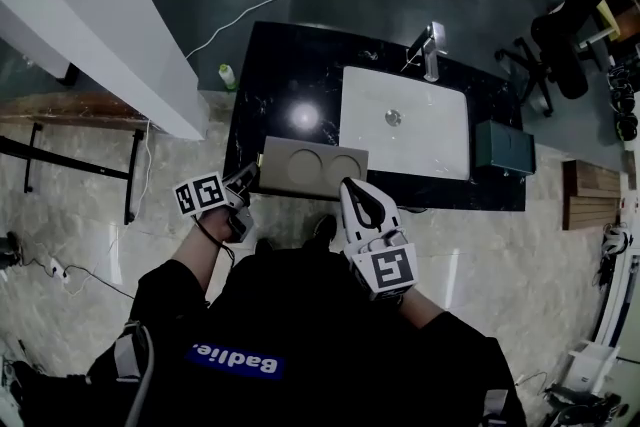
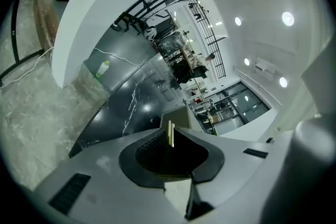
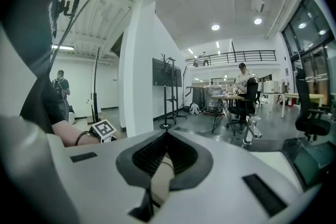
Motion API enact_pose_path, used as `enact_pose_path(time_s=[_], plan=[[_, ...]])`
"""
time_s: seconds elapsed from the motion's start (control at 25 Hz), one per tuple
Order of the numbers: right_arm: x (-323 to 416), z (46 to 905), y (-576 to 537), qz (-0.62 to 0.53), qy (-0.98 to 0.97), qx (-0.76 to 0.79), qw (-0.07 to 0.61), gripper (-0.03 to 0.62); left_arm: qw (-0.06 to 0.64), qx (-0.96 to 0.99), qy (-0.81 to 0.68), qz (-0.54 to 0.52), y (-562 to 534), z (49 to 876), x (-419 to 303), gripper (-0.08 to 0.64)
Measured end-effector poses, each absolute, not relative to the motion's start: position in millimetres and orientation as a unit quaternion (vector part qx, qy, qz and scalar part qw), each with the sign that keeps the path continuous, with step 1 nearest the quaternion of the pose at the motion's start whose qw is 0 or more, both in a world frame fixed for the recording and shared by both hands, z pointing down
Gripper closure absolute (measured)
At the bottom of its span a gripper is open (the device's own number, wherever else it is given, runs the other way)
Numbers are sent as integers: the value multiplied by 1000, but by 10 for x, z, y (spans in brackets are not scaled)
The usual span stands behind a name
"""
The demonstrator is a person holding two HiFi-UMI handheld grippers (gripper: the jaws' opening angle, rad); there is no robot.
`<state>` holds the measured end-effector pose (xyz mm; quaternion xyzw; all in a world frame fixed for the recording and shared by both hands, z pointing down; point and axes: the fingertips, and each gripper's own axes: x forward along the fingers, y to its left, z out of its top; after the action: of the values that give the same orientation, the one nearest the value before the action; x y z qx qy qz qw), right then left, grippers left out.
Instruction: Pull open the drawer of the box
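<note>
At the left, the left gripper reaches the left end of the tan box, which sits on the near edge of the black counter, just in front of the white sink. Its tongs are pressed together on a thin tan strip. That is probably the drawer's pull or an edge of the box, and no drawer shows as drawn out yet. To the right, the right gripper meets the box's near right corner with its tips closed. Tan shows in the gap behind the tips, but nothing is clearly pinched. The thin strip could slip from so narrow a hold. If the right gripper does not brace the box, it may slide on the glossy stone, perhaps off the near edge, rather than open. Only the left gripper view shows the pinched strip. Only the head view shows where the box lies. The right gripper view looks out over the room and catches the left gripper's marker cube.
</note>
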<state>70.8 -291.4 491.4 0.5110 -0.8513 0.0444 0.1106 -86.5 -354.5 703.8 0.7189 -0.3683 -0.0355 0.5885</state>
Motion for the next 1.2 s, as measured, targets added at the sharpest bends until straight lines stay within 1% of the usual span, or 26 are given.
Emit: enact_pose_path(time_s=[0.48, 0.68, 1.08, 1.2], plan=[[809, 4915, -2853, 46, -837, 532, 119, 592, 623, 701, -337, -85, -3558, 7105, -816, 537], [749, 4902, -2847, 46, -837, 532, 119, 592, 619, 706, -338, -74, -3557, 7116, -831, 537], [566, 4832, -2822, 50, -839, 526, 133, 592, 615, 696, -361, -82, -3618, 7119, -1206, 538], [536, 4841, -2816, 45, -840, 526, 126, 592, 614, 693, -368, -87, -3633, 7124, -1328, 538]])
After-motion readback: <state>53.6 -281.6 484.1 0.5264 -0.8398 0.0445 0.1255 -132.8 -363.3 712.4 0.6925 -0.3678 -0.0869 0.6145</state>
